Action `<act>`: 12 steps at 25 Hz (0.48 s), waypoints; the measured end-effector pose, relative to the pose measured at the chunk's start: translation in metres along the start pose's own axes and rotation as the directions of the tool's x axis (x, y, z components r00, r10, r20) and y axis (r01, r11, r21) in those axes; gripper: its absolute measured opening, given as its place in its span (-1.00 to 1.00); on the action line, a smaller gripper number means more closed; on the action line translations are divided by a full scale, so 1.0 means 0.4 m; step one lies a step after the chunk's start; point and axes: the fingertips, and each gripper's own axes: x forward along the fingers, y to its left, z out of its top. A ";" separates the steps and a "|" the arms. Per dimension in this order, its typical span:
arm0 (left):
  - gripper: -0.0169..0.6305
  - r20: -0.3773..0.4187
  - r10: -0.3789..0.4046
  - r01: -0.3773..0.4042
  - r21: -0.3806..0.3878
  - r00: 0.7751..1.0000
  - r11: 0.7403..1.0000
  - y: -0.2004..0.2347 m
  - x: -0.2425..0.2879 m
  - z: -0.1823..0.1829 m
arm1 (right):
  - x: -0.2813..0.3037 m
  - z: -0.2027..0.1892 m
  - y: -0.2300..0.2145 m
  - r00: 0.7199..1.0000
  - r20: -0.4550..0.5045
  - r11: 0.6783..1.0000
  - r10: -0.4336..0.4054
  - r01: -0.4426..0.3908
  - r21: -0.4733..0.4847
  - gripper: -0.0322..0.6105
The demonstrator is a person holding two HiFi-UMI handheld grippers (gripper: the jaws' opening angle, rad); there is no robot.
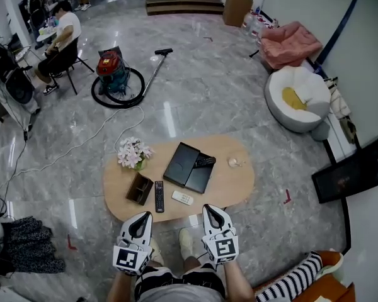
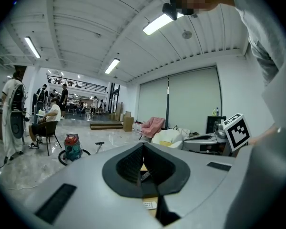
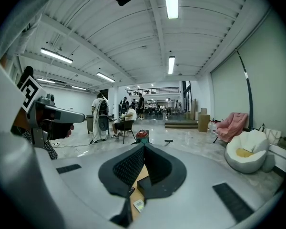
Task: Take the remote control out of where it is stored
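A low oval wooden table (image 1: 239,184) bears a black box (image 1: 181,163) with its lid lying open beside it. A black remote control (image 1: 205,161) rests on the box's far right edge. In front of the box lie a second black remote (image 1: 159,195) and a small white remote (image 1: 182,197). My left gripper (image 1: 143,216) and right gripper (image 1: 210,209) hover side by side at the table's near edge, both shut and holding nothing. In the left gripper view the jaws of the left gripper (image 2: 143,145) meet at the tips; those of the right gripper (image 3: 143,146) do the same in its own view.
A pot of pale flowers (image 1: 133,153) and a brown open tray (image 1: 139,188) stand on the table's left part, a small pale object (image 1: 236,162) on its right. A red vacuum cleaner (image 1: 113,71), a white beanbag seat (image 1: 299,96) and seated people (image 1: 60,33) are farther off on the floor.
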 end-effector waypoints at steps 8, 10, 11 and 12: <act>-0.92 -0.009 -0.013 0.013 -0.005 1.000 1.000 -0.013 0.064 -0.005 | -0.002 0.002 -0.056 1.000 -0.003 0.999 -0.031 0.031 0.031 -0.88; -0.92 -0.008 -0.022 0.022 0.000 1.000 1.000 -0.025 0.089 -0.005 | -0.003 -0.002 -0.081 0.999 -0.008 0.998 -0.044 0.045 0.040 -0.88; -0.92 -0.008 -0.024 0.024 0.005 1.000 1.000 -0.031 0.103 -0.001 | -0.002 -0.005 -0.095 0.999 -0.009 0.998 -0.049 0.049 0.043 -0.88; -0.92 -0.008 -0.022 0.022 0.010 1.000 1.000 -0.037 0.118 0.004 | 0.000 -0.009 -0.110 0.999 -0.010 0.998 -0.051 0.051 0.045 -0.88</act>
